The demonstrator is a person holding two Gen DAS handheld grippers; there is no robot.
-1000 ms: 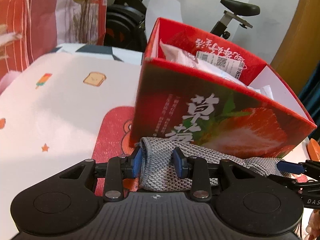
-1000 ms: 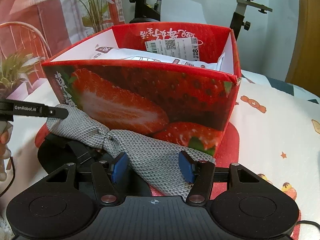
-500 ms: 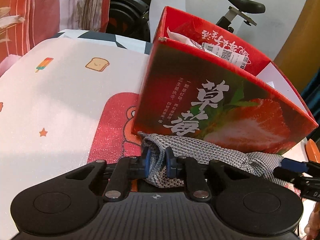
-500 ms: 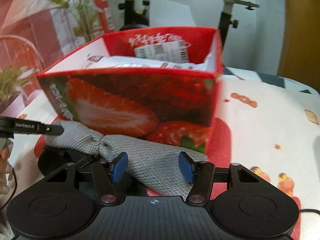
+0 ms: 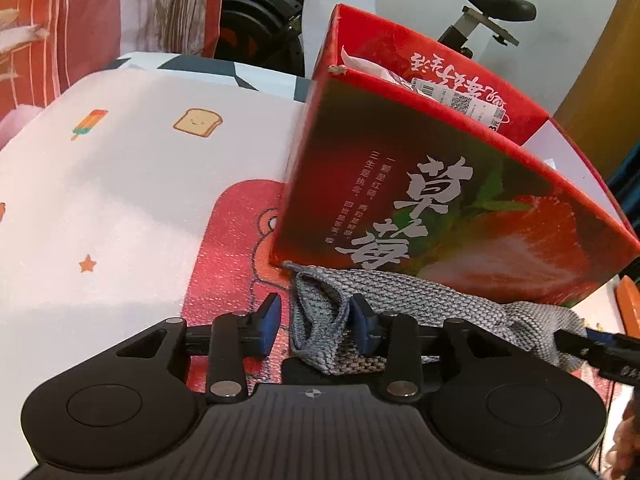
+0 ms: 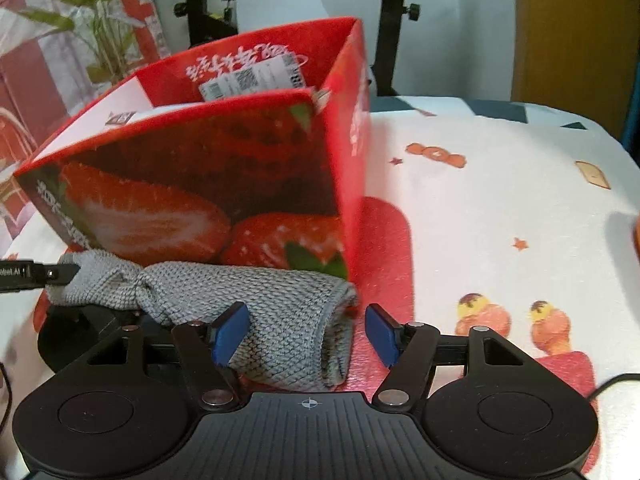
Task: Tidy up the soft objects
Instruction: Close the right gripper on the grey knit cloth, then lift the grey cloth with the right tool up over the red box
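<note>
A grey knitted cloth (image 5: 400, 300) lies twisted on the red mat against the front of a red strawberry box (image 5: 460, 216). My left gripper (image 5: 316, 326) is open, with the cloth's left end lying loose between its blue pads. My right gripper (image 6: 306, 330) is open wide around the cloth's right end (image 6: 280, 308). The box (image 6: 208, 184) holds white packets (image 5: 384, 74). The tip of the left gripper (image 6: 44, 274) touches the cloth's far end in the right wrist view.
The table has a white cover with cartoon prints (image 5: 120, 184) and a red mat (image 5: 232, 248). An exercise bike (image 5: 488, 12) and a potted plant (image 6: 92, 20) stand behind the table. An orange object (image 5: 630, 304) lies at the right edge.
My left gripper was shut on the cloth's end half a second ago and has opened. Both views have swung outward, so the box looks turned, and the right end of the cloth lies folded.
</note>
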